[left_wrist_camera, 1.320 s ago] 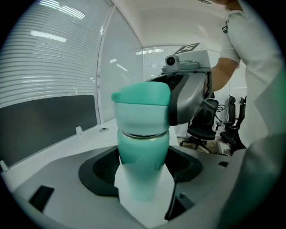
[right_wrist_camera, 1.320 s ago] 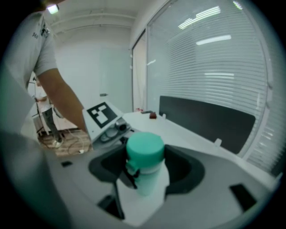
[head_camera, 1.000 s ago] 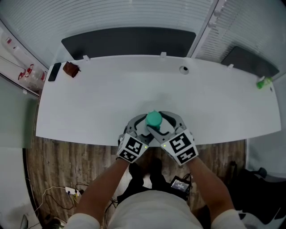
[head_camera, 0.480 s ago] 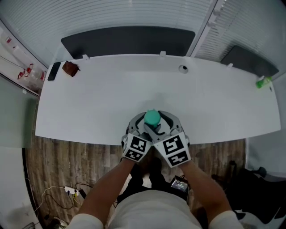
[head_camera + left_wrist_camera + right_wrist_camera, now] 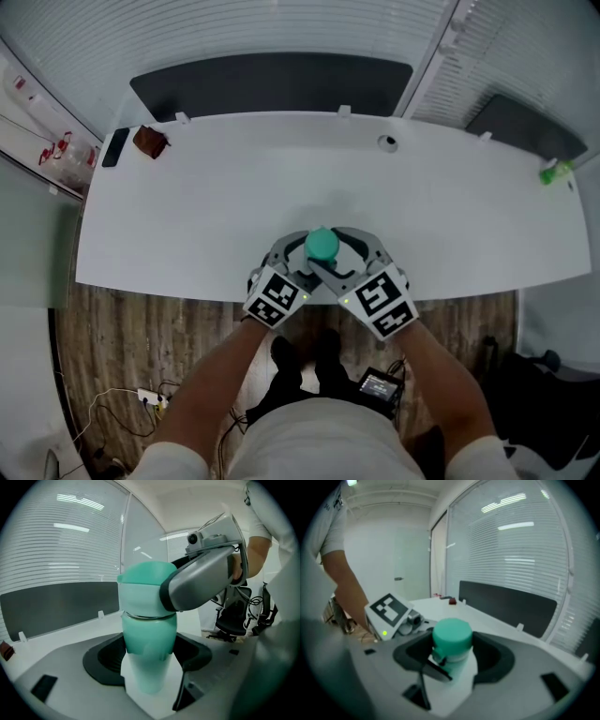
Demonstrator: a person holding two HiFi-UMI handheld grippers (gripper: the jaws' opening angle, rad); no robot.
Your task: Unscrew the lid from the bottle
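Bottle [image 5: 147, 653] gripped at the 6 o'clock edge of the tabletop [image 5: 234, 197]
Left gripper [image 5: 302, 255] jaws clamp its body, right gripper [image 5: 343, 251] jaws clamp the teal lid [image 5: 322, 245]; dark phone [image 5: 114, 148] and brown object [image 5: 149, 142] lie far off at 10 o'clock.

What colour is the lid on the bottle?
The lid is minty green. You see it best in the right gripper view, on top of the bottle.
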